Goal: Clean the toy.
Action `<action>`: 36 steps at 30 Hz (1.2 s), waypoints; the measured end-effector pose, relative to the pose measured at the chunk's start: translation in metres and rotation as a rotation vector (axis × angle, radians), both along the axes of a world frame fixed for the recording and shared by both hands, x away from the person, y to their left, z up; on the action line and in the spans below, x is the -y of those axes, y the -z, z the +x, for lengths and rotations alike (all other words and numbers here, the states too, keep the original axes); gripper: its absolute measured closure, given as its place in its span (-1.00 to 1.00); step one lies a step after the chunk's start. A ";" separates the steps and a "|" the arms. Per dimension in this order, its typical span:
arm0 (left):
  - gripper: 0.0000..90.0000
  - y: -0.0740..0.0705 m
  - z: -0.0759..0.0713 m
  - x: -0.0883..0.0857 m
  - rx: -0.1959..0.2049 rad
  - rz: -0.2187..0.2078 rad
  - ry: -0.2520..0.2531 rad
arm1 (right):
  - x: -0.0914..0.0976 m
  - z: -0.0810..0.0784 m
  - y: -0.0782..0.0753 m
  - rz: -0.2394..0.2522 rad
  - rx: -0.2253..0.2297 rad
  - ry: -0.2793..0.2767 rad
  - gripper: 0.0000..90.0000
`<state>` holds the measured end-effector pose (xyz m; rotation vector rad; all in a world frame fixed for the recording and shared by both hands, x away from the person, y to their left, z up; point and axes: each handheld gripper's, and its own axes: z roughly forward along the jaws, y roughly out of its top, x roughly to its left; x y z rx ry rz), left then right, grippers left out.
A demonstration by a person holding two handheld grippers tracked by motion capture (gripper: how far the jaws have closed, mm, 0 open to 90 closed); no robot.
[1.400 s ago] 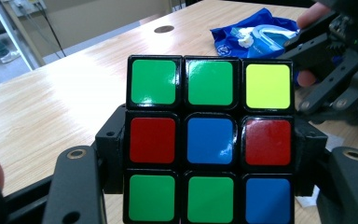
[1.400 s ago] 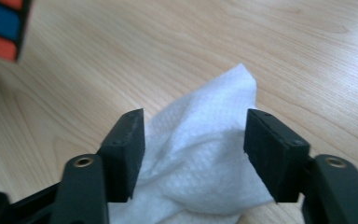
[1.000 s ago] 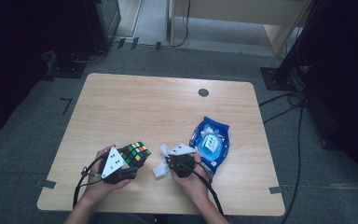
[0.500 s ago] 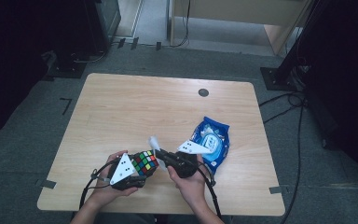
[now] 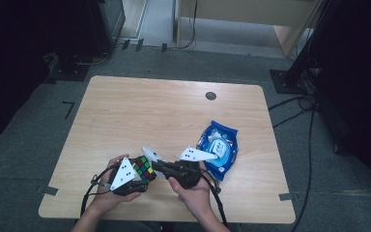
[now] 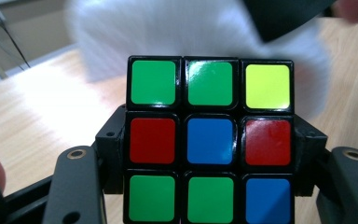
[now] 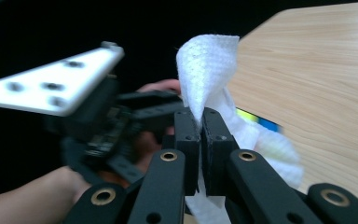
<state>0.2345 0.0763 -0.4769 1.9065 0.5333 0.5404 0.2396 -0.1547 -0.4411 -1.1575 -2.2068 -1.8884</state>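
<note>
A scrambled puzzle cube (image 5: 144,167) (image 6: 209,140) with green, red, blue and yellow stickers is clamped between the jaws of my left gripper (image 5: 136,178) near the table's front edge. My right gripper (image 5: 166,168) (image 7: 200,140) is shut on a white wet wipe (image 5: 151,155) (image 7: 209,74), and it holds the wipe against the cube's far side. In the left gripper view the wipe (image 6: 191,32) is a white blur behind the cube. The right gripper view has the left gripper (image 7: 98,121) close by at the left, with a strip of the cube (image 7: 256,120) beside the wipe.
A blue wet-wipe packet (image 5: 218,147) lies on the wooden table (image 5: 174,116) just right of my right hand. A dark round grommet (image 5: 210,95) sits near the far edge. Cables trail off the front edge from both grippers.
The two grippers have come together: the left one brought the cube to the right, and the right one swung left with the wipe, which now touches the cube.
</note>
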 end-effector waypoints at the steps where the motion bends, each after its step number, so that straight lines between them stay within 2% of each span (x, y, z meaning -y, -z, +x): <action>1: -0.25 -0.001 0.000 -0.001 0.004 -0.011 0.000 | 0.003 0.002 0.003 -0.007 -0.006 0.020 0.94; 4: -0.25 -0.003 0.000 -0.002 -0.001 -0.025 0.011 | 0.009 0.008 0.010 -0.021 -0.033 0.073 0.94; 7: -0.25 -0.001 -0.002 0.003 -0.006 -0.013 0.030 | 0.010 0.009 0.009 -0.004 -0.037 0.077 0.94; 12: -0.25 0.004 -0.004 0.012 -0.004 0.030 0.036 | -0.001 0.001 0.002 0.030 -0.011 0.020 0.94; 17: -0.25 0.001 0.000 0.003 -0.006 0.007 0.004 | -0.006 -0.004 -0.004 0.034 0.005 -0.060 0.94; 20: -0.25 -0.002 0.003 -0.006 -0.002 0.001 -0.025 | -0.004 -0.003 -0.004 0.019 0.008 -0.067 0.93; 22: -0.25 -0.004 0.005 -0.012 -0.001 -0.015 -0.043 | -0.001 0.000 -0.001 0.009 0.000 -0.047 0.93; 26: -0.25 -0.007 0.009 -0.023 -0.005 -0.052 -0.070 | 0.009 0.008 0.007 -0.042 -0.012 0.033 0.93; 27: -0.25 -0.007 0.009 -0.024 -0.007 -0.051 -0.073 | 0.013 0.011 0.010 -0.079 -0.006 0.072 0.93; 29: -0.25 -0.006 0.009 -0.023 -0.009 -0.042 -0.071 | 0.017 0.015 0.016 -0.099 -0.015 0.115 0.93; 32: -0.25 -0.005 0.008 -0.018 -0.008 -0.038 -0.060 | 0.020 0.019 0.023 -0.162 -0.011 0.171 0.91; 34: -0.25 -0.005 0.007 -0.015 -0.006 -0.032 -0.052 | 0.021 0.021 0.027 -0.192 -0.014 0.197 0.81; 36: -0.25 -0.004 0.007 -0.014 -0.009 -0.030 -0.048 | 0.021 0.020 0.027 -0.215 0.002 0.223 0.66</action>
